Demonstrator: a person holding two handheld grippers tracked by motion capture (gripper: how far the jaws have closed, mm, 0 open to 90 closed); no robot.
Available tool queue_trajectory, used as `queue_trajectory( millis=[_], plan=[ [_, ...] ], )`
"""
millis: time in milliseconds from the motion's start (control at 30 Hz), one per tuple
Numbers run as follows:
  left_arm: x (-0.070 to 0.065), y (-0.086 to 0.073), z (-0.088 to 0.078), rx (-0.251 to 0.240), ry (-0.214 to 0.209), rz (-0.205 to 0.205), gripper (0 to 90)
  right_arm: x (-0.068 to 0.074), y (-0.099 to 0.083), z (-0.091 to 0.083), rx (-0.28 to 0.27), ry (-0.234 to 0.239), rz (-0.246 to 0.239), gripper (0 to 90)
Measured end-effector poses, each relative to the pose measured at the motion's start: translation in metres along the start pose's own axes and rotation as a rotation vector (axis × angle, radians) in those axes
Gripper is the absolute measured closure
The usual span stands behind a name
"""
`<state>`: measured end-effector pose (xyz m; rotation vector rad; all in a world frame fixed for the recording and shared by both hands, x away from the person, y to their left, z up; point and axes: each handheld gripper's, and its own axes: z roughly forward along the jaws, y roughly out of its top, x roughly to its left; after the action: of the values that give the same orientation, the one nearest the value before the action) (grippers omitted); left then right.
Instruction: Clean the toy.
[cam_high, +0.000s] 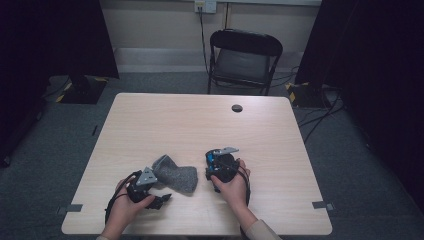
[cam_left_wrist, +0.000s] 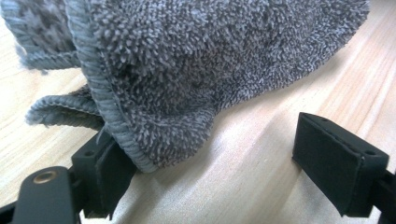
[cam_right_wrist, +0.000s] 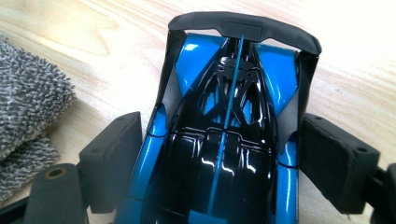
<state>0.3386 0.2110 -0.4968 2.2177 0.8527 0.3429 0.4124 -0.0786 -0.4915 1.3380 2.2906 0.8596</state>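
Dim and soft in the high view, with black curtains (cam_high: 385, 75) swallowing both sides, a pale table (cam_high: 200, 125) catching even overhead light, and faint shadow under the towel (cam_high: 175, 176). Brighter in the left gripper view: towel (cam_left_wrist: 201, 70) pile crisp, wood (cam_left_wrist: 243, 154) washed pale, near pads (cam_left_wrist: 338, 163) slightly blurred. Sharp white glints on the glossy blue-black car (cam_right_wrist: 229, 140) in the right gripper view, table (cam_right_wrist: 359, 37) blown out at upper right, near pads (cam_right_wrist: 336, 161) soft.
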Motion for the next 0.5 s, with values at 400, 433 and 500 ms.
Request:
queue_trajectory(
  millis=[400, 433, 500],
  plan=[
    [0.0001, -0.0002, -0.0002, -0.001, -0.001, -0.001, 15.3, -0.0063, -0.0018, -0.0054, -0.003, 0.064, -0.026, 26.2],
    [0.0001, -0.0001, -0.0001, -0.001, -0.001, 0.0, 15.3, -0.007, -0.0019, -0.0062, 0.001, 0.071, -0.034, 26.2],
    [0.0003, -0.0002, -0.0001, -0.002, -0.002, -0.001, 15.3, -0.0088, -0.0014, -0.0099, -0.012, 0.077, -0.055, 27.0]
  ],
)
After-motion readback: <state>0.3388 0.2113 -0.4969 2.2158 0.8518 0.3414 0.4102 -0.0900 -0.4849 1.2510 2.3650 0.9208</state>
